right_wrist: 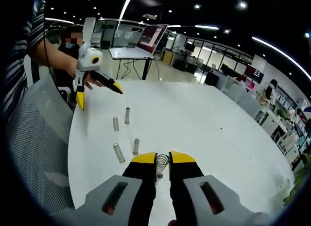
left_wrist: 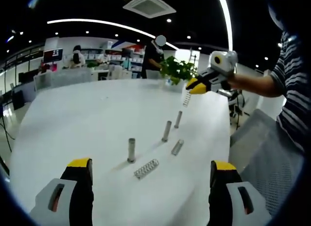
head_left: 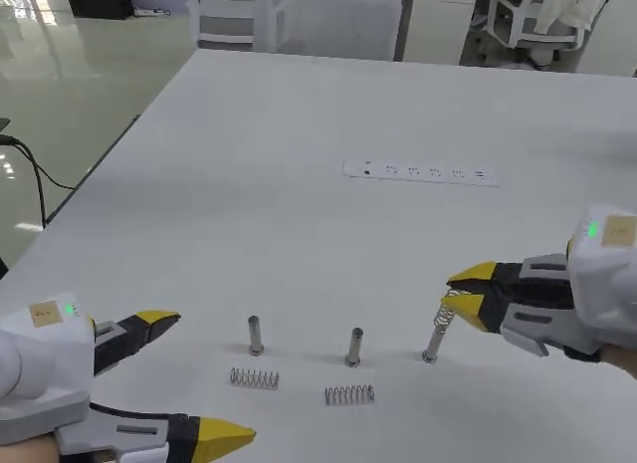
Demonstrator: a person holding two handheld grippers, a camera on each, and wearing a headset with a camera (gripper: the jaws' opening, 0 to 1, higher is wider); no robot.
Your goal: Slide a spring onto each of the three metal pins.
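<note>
1. Your right gripper (head_left: 455, 292) is pinching a spring (head_left: 447, 312) between its yellow tips. You hold it right above the right pin (head_left: 434, 342), so I think you are about to let it slip down onto that pin.
2. The spring hangs from its top end and points down at the pin. Held that way, the bottom end is free to go over the pin.
3. Your left gripper (head_left: 211, 377) is spread wide and holds nothing. It hovers low near the left pin (head_left: 255, 336), well away from the right one.
4. The left pin and the middle pin (head_left: 354, 347) stand bare on the table (head_left: 299, 134). The left spring (head_left: 255, 379) and the middle spring (head_left: 349, 394) lie flat just in front of them, easy to pick up.
5. I cannot tell if the held spring is already over the top of the pin or only touching it.
6. In the right gripper view, your yellow tips cover most of the spring and the pin.
</note>
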